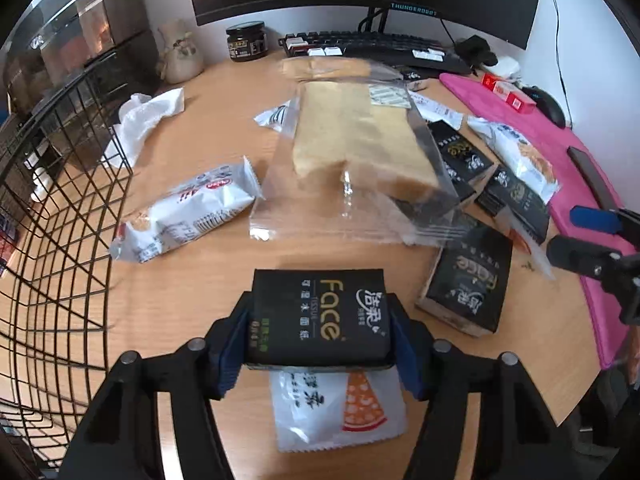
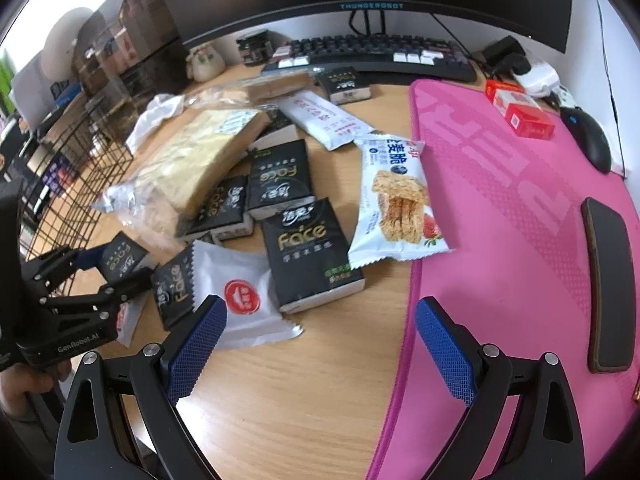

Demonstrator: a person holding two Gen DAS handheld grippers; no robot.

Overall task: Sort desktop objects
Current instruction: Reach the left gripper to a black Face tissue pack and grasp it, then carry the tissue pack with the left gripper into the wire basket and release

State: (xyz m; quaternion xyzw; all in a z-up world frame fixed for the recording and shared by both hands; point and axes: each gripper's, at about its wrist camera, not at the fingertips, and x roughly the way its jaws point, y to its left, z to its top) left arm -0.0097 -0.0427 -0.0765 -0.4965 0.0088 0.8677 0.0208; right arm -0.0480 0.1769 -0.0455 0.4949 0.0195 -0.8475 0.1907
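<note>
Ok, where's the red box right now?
The red box lies at the far right of the desk on the pink mat, in the right wrist view, between the keyboard and the black mouse.

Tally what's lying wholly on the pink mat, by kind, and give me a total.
On the pink mat:
Red boxes: 2
Black mouse: 1
Dark wrist rest: 1
Total: 4
</note>
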